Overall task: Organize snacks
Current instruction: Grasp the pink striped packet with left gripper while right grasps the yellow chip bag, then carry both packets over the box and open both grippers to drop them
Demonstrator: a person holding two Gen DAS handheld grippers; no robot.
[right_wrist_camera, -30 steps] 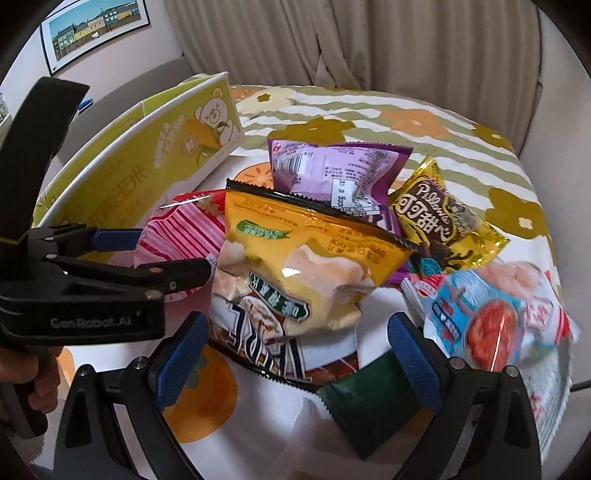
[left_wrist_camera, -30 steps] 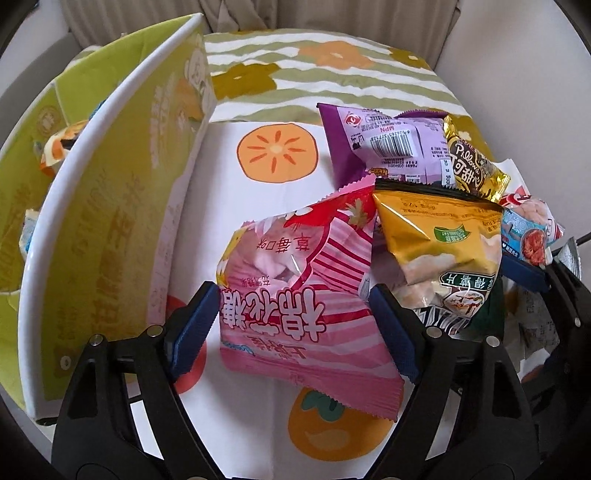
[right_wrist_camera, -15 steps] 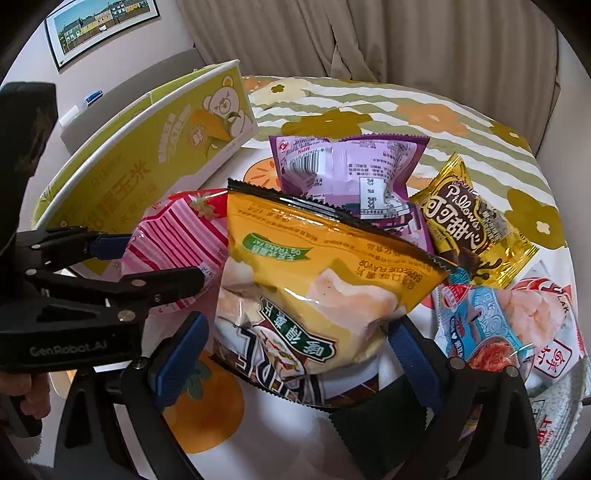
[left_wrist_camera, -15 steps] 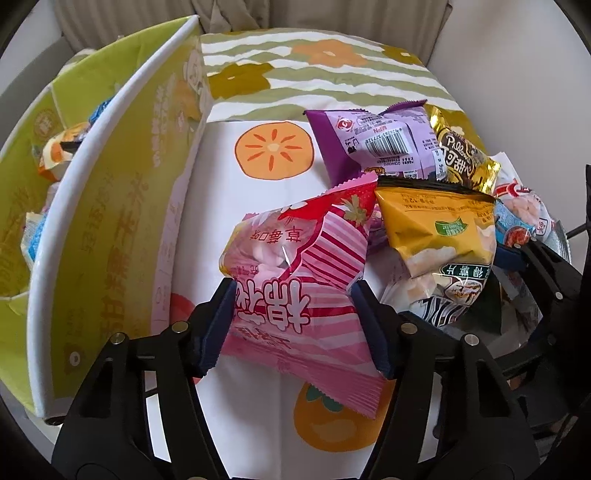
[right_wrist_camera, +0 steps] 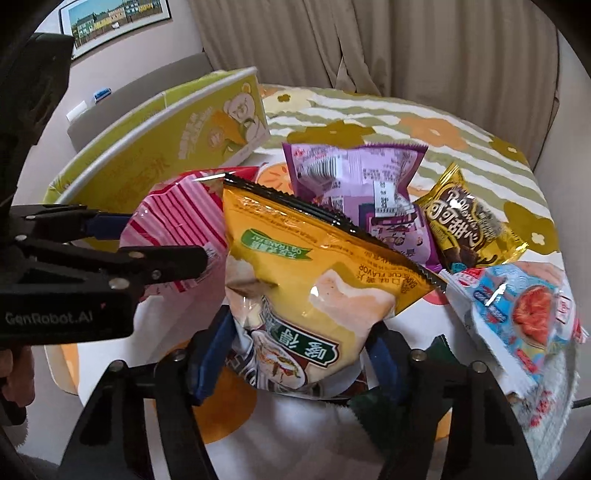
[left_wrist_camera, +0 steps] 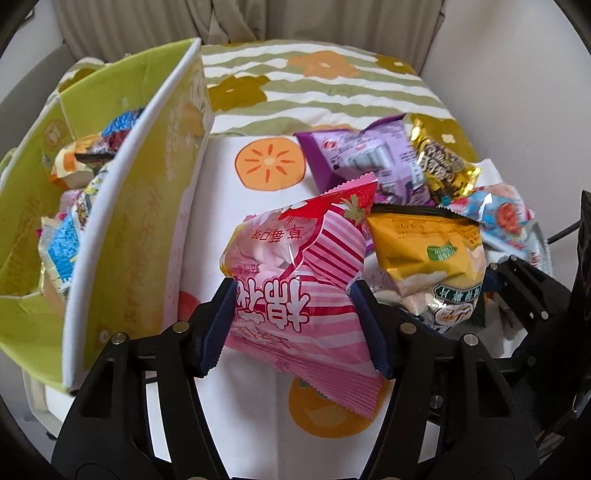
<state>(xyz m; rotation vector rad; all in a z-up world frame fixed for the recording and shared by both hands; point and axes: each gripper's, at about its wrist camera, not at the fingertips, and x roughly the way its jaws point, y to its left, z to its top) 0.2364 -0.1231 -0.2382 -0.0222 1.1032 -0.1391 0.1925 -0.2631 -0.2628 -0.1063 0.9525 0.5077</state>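
In the left wrist view, the far left holds one yellow-green box (left_wrist_camera: 122,229), open-topped, with several small packets inside; we cannot count them exactly. At lower centre our left gripper (left_wrist_camera: 295,317) has its jaws pinching one pink striped marshmallow bag (left_wrist_camera: 295,280), lifted clear of the cloth. To its right we count one yellow chip bag (left_wrist_camera: 428,254), one purple packet (left_wrist_camera: 369,158), one gold packet (left_wrist_camera: 439,166) and one blue-and-white packet (left_wrist_camera: 506,214), overlapping in a heap.

In the right wrist view, the left gripper (right_wrist_camera: 192,243) enters from the left edge, and at lower centre our right gripper (right_wrist_camera: 299,350) has its jaws pinching the yellow chip bag (right_wrist_camera: 314,266); a dark green packet (right_wrist_camera: 369,402) lies beneath it.

All rest on a round table under a tablecloth (left_wrist_camera: 332,85) with green stripes, flowers and orange fruit. Beige curtains (right_wrist_camera: 369,44) hang behind, and one framed picture (right_wrist_camera: 114,18) sits upper left.

Bare cloth lies between box and heap; the heap reaches the table's right edge.
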